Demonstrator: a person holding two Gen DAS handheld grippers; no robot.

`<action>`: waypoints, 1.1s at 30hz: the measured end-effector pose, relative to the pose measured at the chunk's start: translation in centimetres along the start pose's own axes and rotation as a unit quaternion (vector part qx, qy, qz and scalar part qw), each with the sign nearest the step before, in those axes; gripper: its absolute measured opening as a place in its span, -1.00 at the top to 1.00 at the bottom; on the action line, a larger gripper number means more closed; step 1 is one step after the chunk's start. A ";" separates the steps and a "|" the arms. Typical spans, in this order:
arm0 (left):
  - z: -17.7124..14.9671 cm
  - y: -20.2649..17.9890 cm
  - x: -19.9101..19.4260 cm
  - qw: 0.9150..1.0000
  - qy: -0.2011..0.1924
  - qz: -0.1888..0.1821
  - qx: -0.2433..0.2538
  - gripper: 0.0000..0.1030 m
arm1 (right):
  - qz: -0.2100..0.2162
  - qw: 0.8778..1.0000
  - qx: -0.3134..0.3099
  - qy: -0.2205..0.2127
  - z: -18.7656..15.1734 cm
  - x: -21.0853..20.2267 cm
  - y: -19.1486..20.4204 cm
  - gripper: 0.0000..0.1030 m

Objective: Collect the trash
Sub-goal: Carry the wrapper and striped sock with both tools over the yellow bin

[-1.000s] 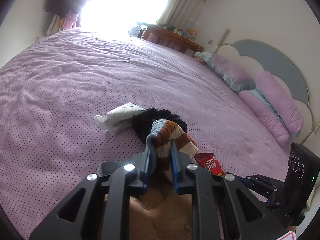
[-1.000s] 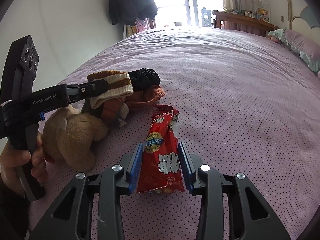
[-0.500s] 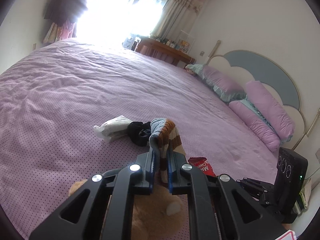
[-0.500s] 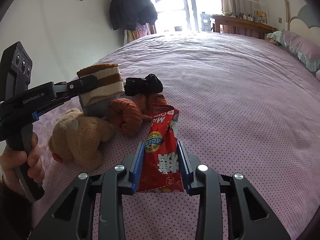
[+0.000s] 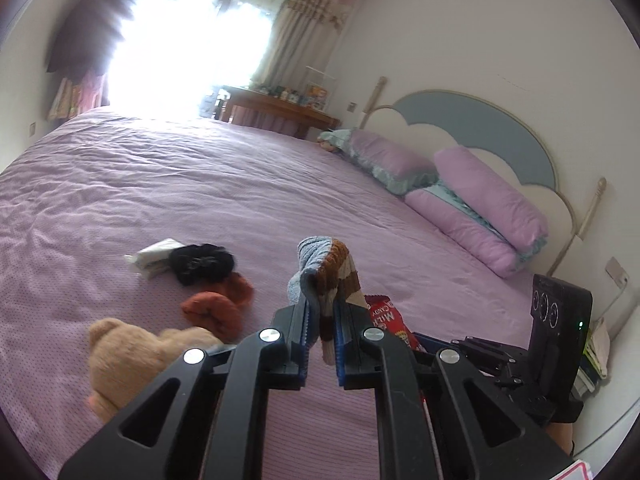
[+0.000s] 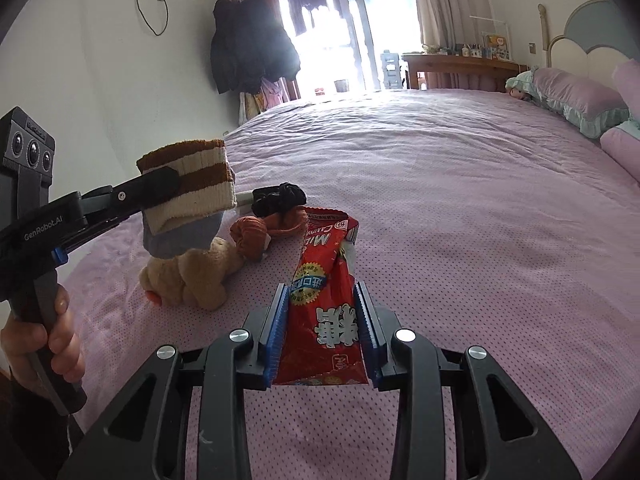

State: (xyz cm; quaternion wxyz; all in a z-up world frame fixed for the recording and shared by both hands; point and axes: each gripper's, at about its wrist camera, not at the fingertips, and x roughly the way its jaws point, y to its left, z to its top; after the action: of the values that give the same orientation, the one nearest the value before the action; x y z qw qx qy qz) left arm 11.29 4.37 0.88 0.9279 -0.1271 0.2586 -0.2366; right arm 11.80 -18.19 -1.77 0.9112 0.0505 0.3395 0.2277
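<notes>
My left gripper (image 5: 321, 312) is shut on a brown, cream and grey-blue striped sock (image 5: 328, 272) and holds it above the purple bed; it also shows in the right wrist view (image 6: 188, 196). My right gripper (image 6: 322, 308) is shut on a red candy wrapper (image 6: 324, 300), lifted off the bed; the wrapper's end shows in the left wrist view (image 5: 384, 312). On the bed lie an orange sock (image 5: 218, 304), a black sock (image 5: 202, 262) and a white crumpled item (image 5: 154, 256).
A tan teddy bear (image 5: 128, 360) lies near the bed's near edge, under the left gripper. Purple pillows (image 5: 484, 208) lie by the headboard at right. A wooden desk (image 6: 460, 66) stands beyond the bed. Dark coats (image 6: 252, 52) hang by the window.
My left gripper has risen with the striped sock, lifting it off the sock pile. My right gripper has lifted the red wrapper off the bed.
</notes>
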 end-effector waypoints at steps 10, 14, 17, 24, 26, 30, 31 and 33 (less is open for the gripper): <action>-4.7 -9.7 2.8 0.995 0.052 -0.077 0.048 0.80 | -0.056 0.997 0.037 -0.027 -5.9 -9.6 -4.1 0.37; -7.0 -13.5 4.4 0.989 0.081 -0.111 0.063 0.80 | -0.084 0.994 0.054 -0.036 -8.5 -13.2 -5.7 0.37; -8.8 -16.6 5.4 0.982 0.100 -0.139 0.077 0.80 | -0.110 0.990 0.078 -0.042 -11.3 -16.1 -7.3 0.37; -14.0 -23.3 7.2 0.961 0.155 -0.197 0.116 0.80 | -0.172 0.974 0.143 -0.045 -18.1 -21.5 -10.3 0.37; -15.6 -24.9 7.6 0.955 0.173 -0.211 0.121 0.80 | -0.185 0.968 0.164 -0.045 -20.1 -23.1 -11.1 0.37; -19.3 -27.8 8.5 0.938 0.213 -0.236 0.137 0.80 | -0.213 0.956 0.198 -0.035 -23.9 -25.6 -12.2 0.37; -20.1 -28.5 8.7 0.935 0.220 -0.238 0.140 0.80 | -0.216 0.954 0.208 -0.029 -25.0 -26.1 -12.4 0.37; -21.8 -29.5 9.3 0.927 0.243 -0.247 0.144 0.80 | -0.226 0.947 0.226 -0.022 -26.8 -26.9 -12.7 0.37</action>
State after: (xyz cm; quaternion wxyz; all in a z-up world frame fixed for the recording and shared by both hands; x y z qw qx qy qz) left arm -4.53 -28.04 -10.62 0.7569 0.0091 0.3999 -0.5167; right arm -18.44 -43.27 -9.39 0.9107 0.1815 0.3646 -0.0683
